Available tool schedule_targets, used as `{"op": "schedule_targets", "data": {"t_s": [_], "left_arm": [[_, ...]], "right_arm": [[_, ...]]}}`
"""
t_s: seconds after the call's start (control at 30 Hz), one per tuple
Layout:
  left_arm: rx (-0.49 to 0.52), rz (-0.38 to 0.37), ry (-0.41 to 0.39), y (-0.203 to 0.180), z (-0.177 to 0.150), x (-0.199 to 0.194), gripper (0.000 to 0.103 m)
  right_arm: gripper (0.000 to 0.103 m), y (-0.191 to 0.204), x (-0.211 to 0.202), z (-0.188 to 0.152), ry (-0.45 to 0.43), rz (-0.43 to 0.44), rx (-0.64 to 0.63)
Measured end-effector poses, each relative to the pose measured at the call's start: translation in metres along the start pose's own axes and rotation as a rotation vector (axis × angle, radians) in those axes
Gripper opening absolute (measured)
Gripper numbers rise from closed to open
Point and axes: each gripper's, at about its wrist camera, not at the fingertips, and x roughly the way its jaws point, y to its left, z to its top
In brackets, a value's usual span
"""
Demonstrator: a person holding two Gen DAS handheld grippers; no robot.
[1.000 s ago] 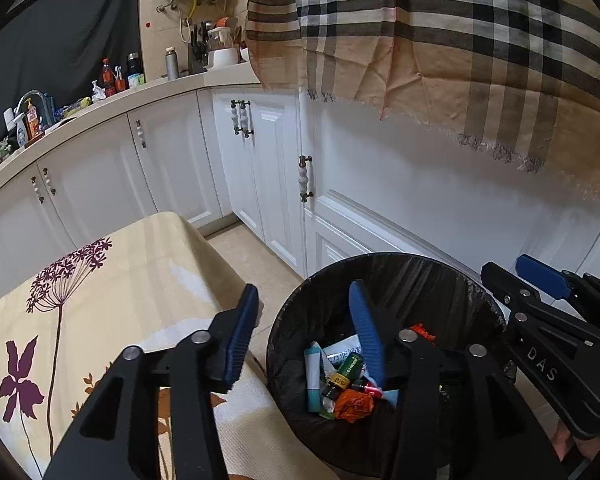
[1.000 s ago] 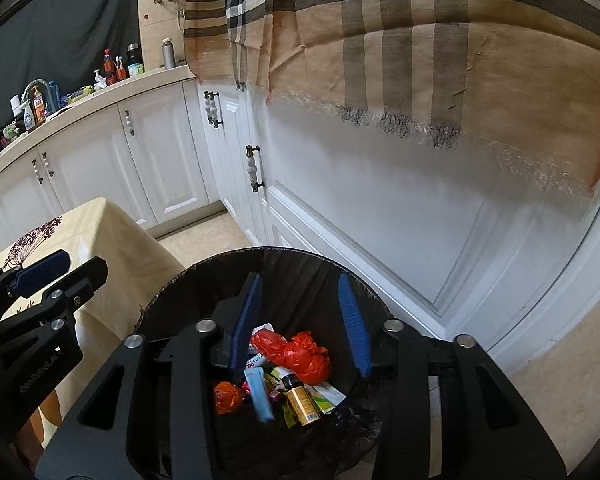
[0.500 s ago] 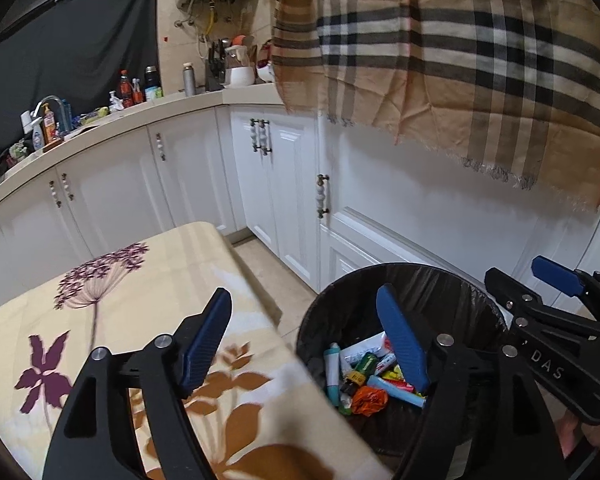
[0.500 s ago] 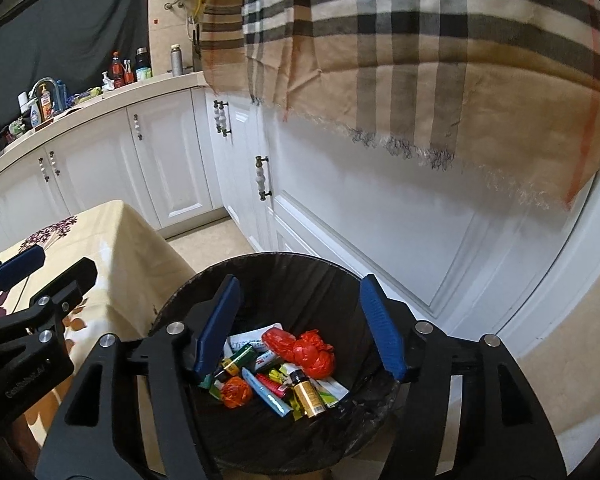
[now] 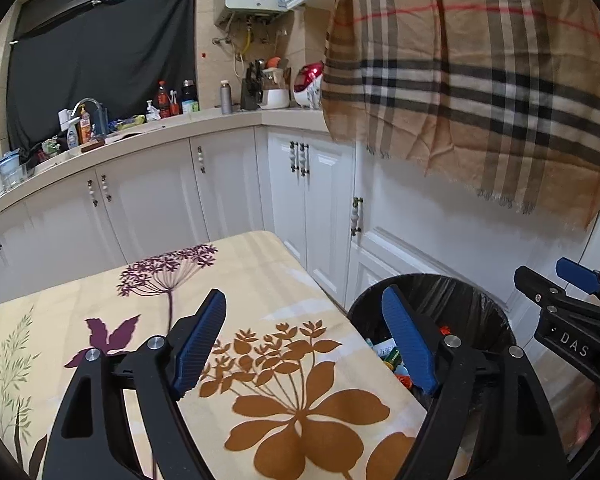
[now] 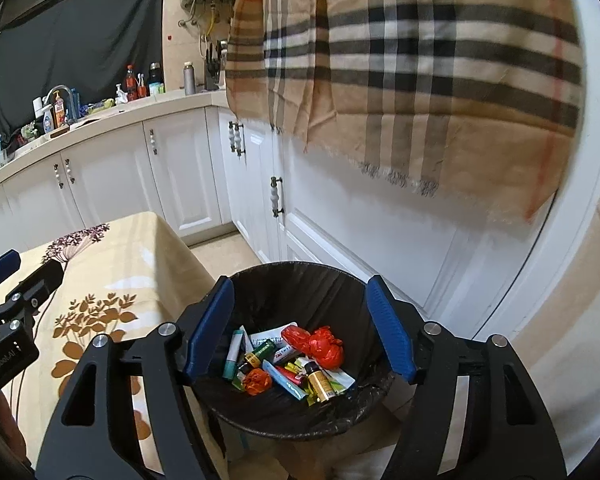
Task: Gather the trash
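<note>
A black-lined trash bin (image 6: 300, 276) stands on the floor beside the table and holds several pieces of trash: red crumpled wrappers (image 6: 318, 346), a small brown bottle (image 6: 319, 380), tubes and packets. My right gripper (image 6: 300, 328) is open and empty, above the bin. My left gripper (image 5: 304, 344) is open and empty, above the table's right edge next to the bin (image 5: 452, 288). The right gripper also shows in the left wrist view (image 5: 568, 304).
The table (image 5: 100, 292) has a cream cloth with flower prints. White kitchen cabinets (image 5: 228, 184) run behind, with a cluttered counter (image 5: 148, 124). A plaid cloth (image 6: 420, 72) hangs above the cabinets behind the bin.
Both grippers have risen and pulled back from the bin. The left gripper has swung left, over the table. Both sets of jaws have opened wider.
</note>
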Motion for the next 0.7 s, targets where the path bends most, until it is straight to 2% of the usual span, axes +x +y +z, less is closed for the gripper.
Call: {"op": "schedule_targets", "data": {"t_s": [0.27, 0.7], "left_arm": [[-0.004, -0.006, -0.055, 0.002, 0.005, -0.024, 0.08], [0.002, -0.005, -0.066, 0.001, 0.003, -0.03, 0.081]], "right_arm": [[0.068, 0.002, -0.022, 0.003, -0.037, -0.002, -0.008], [0.068, 0.002, -0.024, 0.002, -0.038, -0.002, -0.008]]}}
